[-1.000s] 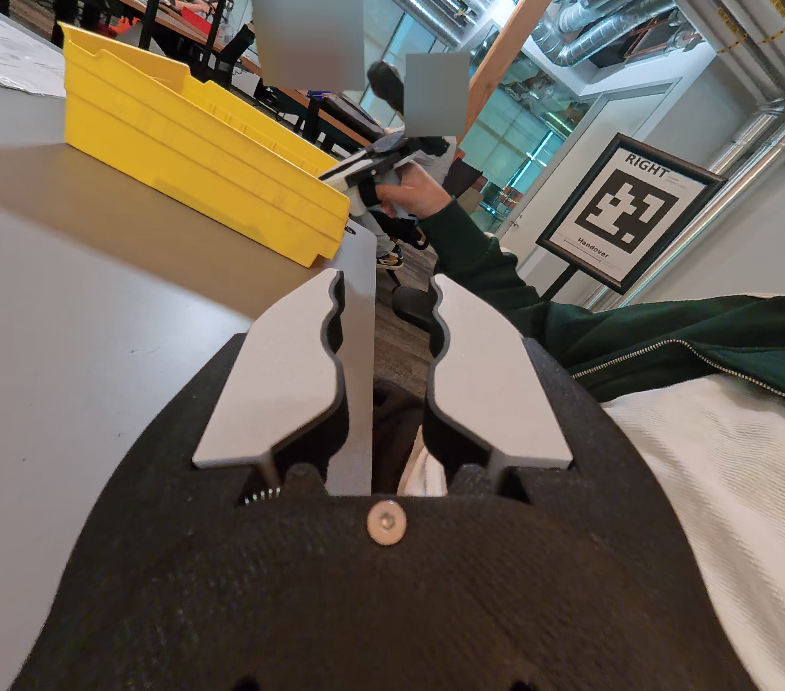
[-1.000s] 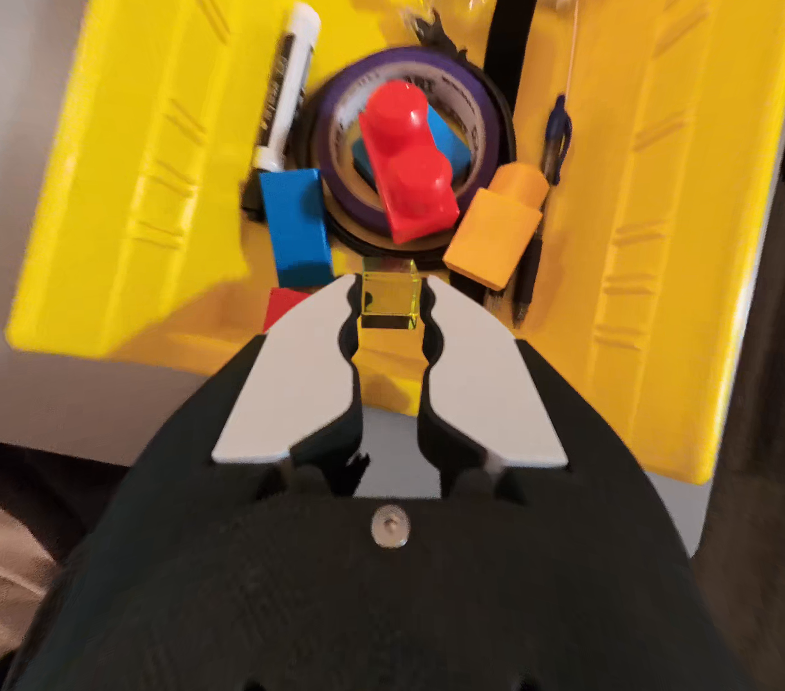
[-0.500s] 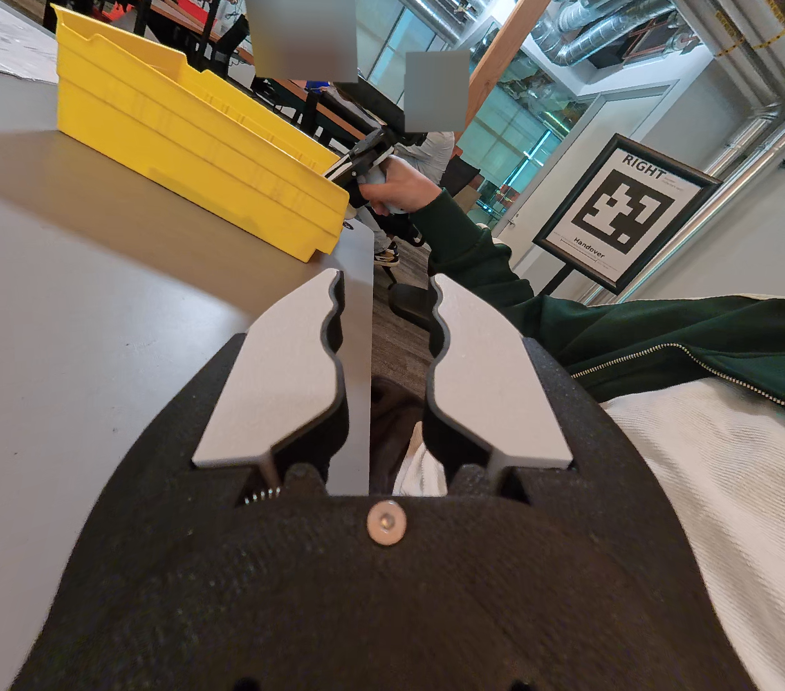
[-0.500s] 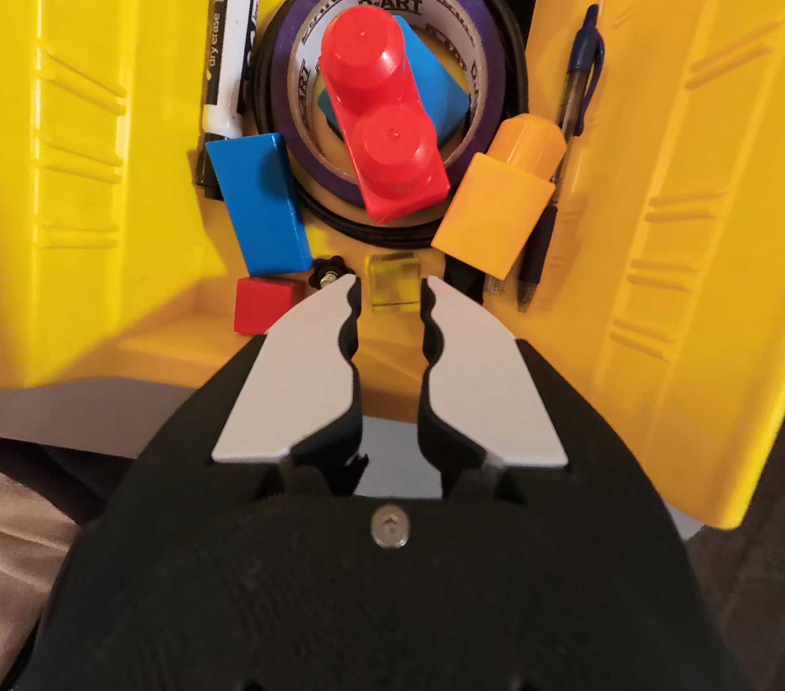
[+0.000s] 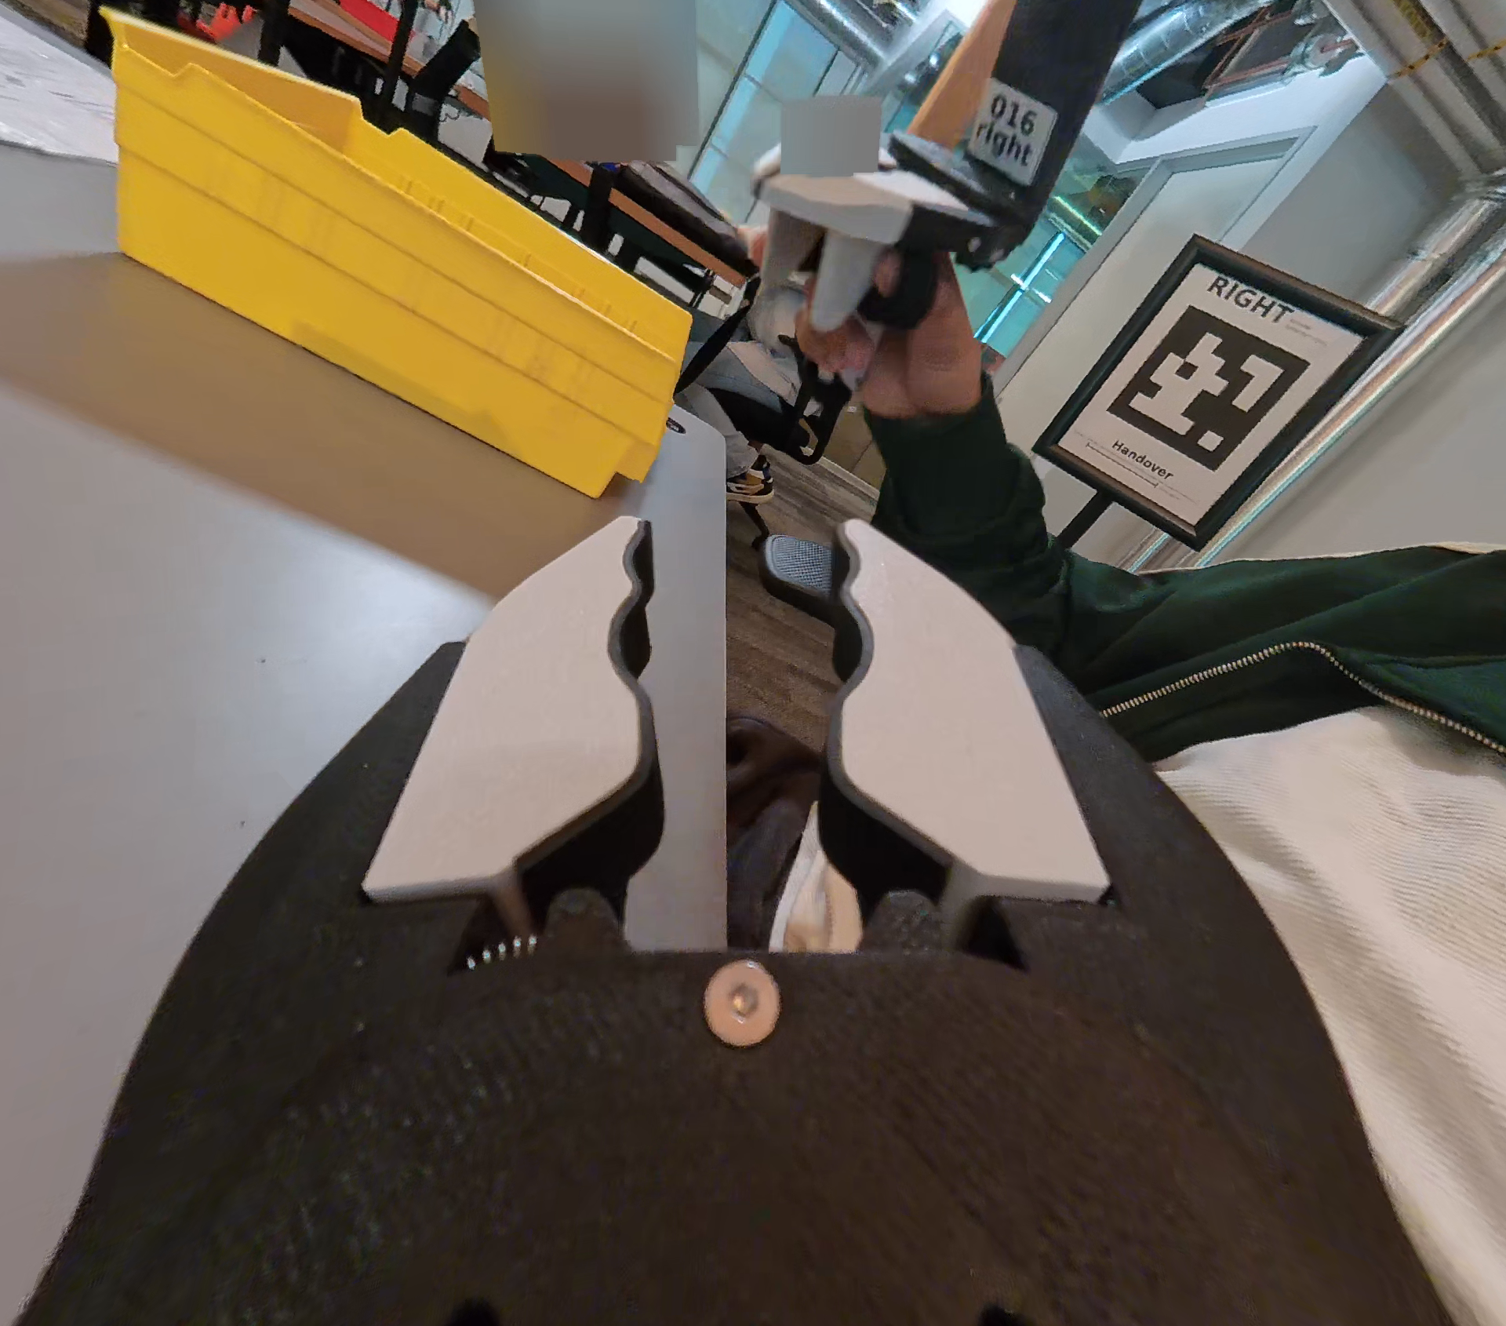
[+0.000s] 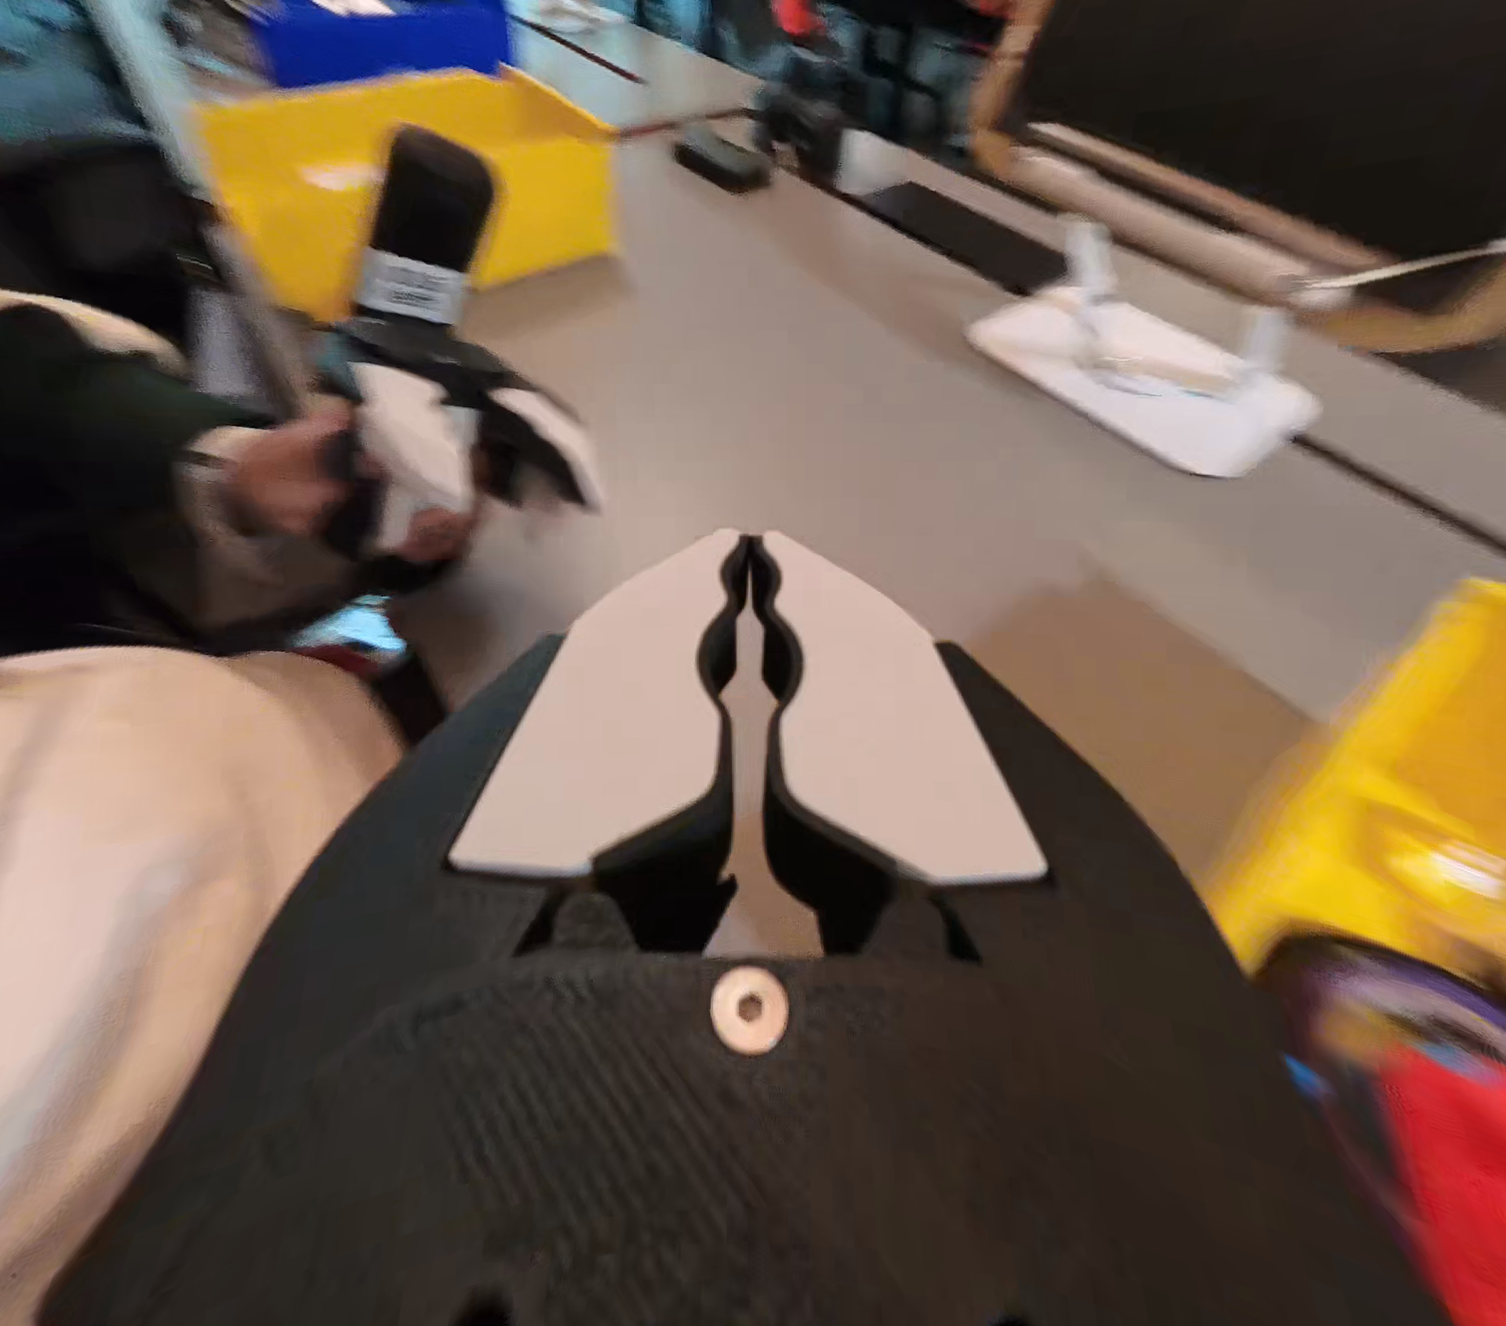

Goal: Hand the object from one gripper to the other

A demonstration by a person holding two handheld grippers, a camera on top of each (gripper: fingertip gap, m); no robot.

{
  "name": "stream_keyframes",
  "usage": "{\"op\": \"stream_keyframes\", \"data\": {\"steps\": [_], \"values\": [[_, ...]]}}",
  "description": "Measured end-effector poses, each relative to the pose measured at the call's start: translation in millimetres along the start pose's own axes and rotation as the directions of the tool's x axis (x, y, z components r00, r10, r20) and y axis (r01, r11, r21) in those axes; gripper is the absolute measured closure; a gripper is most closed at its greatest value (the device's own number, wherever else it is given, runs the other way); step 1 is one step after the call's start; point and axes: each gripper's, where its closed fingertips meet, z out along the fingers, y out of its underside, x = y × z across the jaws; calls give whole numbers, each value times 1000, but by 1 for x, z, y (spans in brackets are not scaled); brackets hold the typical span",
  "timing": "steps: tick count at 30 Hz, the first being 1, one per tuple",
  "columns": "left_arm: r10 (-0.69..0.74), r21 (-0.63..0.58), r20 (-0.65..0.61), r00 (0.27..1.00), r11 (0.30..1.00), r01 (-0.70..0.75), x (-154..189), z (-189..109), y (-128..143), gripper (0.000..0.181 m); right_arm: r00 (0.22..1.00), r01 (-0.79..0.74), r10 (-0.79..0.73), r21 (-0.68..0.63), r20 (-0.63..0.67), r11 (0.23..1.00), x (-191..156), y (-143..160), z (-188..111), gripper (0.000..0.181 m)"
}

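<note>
Hand-held gripper on the right [image 6: 748,545], grey fingers clenched on nothing visible, risks an empty handover to the released left hand-held gripper [image 5: 737,602], since the object probably remains in the yellow plastic bin [image 6: 1336,798] beside it.

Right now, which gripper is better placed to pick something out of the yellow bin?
Probably the right gripper: the yellow bin sits close beside it, though it is shut, empty. The left gripper is open but farther away.
</note>
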Motion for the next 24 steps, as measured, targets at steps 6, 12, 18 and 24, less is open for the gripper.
{"op": "stream_keyframes", "data": {"steps": [6, 12, 18, 24], "values": [[88, 30, -11, 996, 996, -88, 1, -14, -19, 151, 938, -190, 225, -154, 262, 970, -51, 76, 72, 168], [200, -11, 61, 978, 980, -200, -4, -28, -29, 181, 860, -315, 336, -119, 385, 942, -56, 73, 72, 181], [272, 10, 102, 957, 962, -274, 4, -43, -57, 181, 920, -214, 228, -78, 319, 974, -48, 78, 72, 173], [500, -43, 461, 733, 838, -544, 26, -162, -162, 168, 944, -136, 154, -82, 293, 987, -49, 86, 81, 168]]}}
